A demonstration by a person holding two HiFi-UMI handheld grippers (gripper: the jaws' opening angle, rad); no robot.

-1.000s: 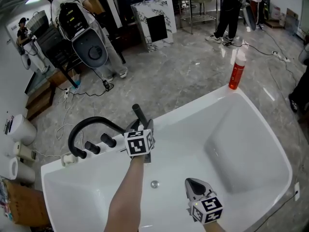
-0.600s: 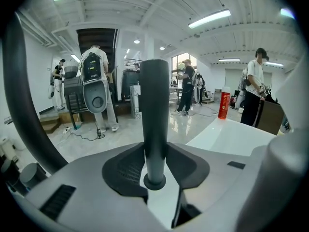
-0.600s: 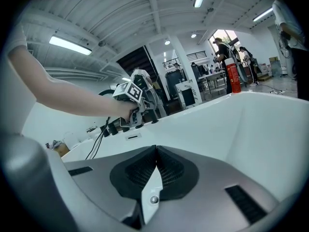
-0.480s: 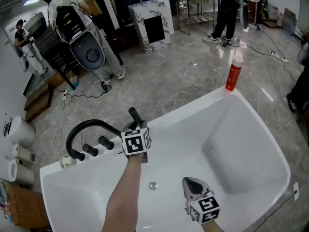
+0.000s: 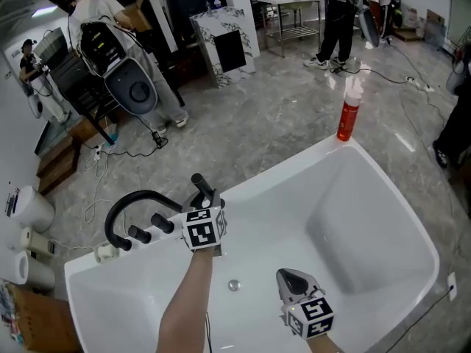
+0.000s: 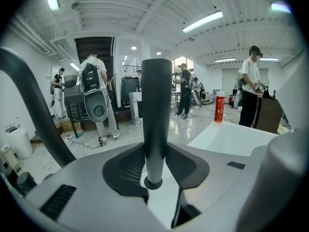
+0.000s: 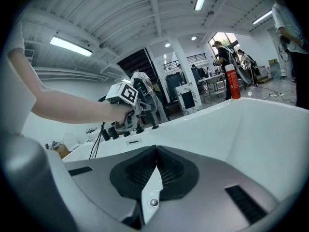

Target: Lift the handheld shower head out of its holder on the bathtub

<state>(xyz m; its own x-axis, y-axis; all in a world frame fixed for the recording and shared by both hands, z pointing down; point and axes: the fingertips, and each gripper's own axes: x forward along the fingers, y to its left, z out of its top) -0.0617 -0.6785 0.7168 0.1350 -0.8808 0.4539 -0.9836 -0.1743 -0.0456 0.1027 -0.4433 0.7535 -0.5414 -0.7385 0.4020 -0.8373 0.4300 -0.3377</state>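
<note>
The shower head's black handle (image 5: pixel 200 185) stands upright at the bathtub's back rim (image 5: pixel 294 173), beside the black arched spout (image 5: pixel 124 199). My left gripper (image 5: pixel 208 201) is shut on it. In the left gripper view the handle (image 6: pixel 157 115) rises straight between the dark pads (image 6: pixel 128 170) of the left gripper (image 6: pixel 157 178), and its round lower end shows just above the white rim. My right gripper (image 5: pixel 288 276) hovers over the tub's inside, shut with nothing in it. Its jaws (image 7: pixel 154 157) meet tip to tip and look towards the left gripper (image 7: pixel 126 96).
Two black knobs (image 5: pixel 151 228) stand on the rim next to the spout. A red bottle (image 5: pixel 346 118) stands at the tub's far corner. The drain (image 5: pixel 234 286) lies in the tub below my left forearm. People, a table and cables are on the floor beyond.
The left gripper's jaws have closed on the handle, and gripper and handle have lifted slightly from the rim. The right gripper stays shut over the tub.
</note>
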